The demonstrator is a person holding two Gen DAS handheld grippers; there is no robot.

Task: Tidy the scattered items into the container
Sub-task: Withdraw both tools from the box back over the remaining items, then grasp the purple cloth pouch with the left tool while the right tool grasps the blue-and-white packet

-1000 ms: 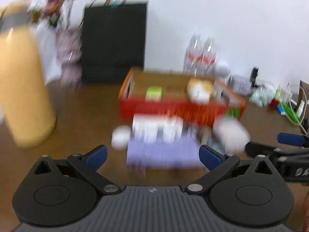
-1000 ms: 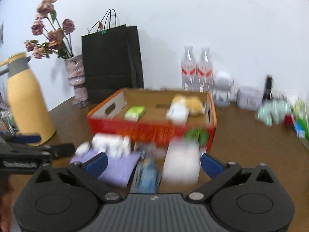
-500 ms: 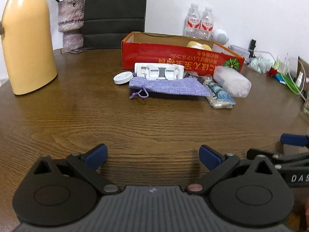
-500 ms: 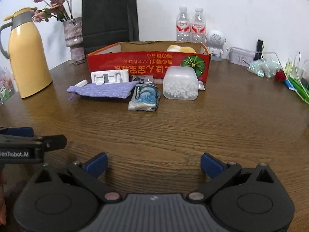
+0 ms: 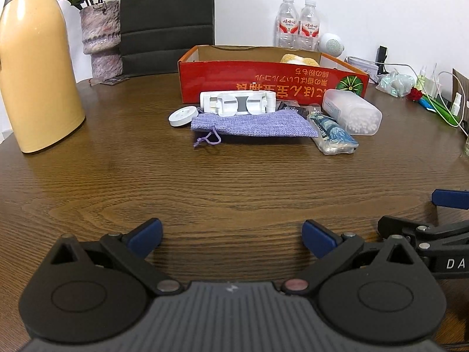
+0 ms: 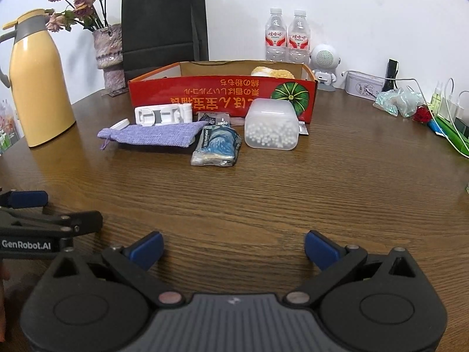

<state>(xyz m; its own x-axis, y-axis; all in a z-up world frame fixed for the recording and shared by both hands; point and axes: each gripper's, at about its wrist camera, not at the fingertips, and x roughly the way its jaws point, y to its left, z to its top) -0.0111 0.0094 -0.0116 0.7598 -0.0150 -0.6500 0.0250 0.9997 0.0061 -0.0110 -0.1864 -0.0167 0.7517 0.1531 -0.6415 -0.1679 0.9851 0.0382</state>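
Our left gripper (image 5: 231, 234) hangs low over the wooden table (image 5: 205, 182) with its blue pads spread wide and nothing between them; our right gripper (image 6: 234, 245) sits beside it, equally wide and equally empty. Both are well short of the clutter, so the step in hand, as we judge it, is choosing a first item and reaching in.

To do that well, we should start at the near edge of the pile. The purple cloth pouch (image 5: 253, 123) lies flat and limp, with a drawstring trailing toward us; we would pinch it across its bunched end, since a flat weave gives little to bite on. The crinkly blue packet (image 6: 217, 146) just beside it is soft and shiny and may slip, so a firm squeeze across its narrow width suits it. The frosted plastic tub (image 6: 272, 124), full of small white beads, is rigid, smooth and broad, so it probably needs nearly the full opening.

Behind the pouch, touching it, rests a hard white plastic holder (image 5: 239, 102), and a small white disc (image 5: 183, 116) lies at its left. All of it sits just in front of the red cardboard box (image 6: 222, 94), whose low front wall means each item needs only a modest lift over the rim.
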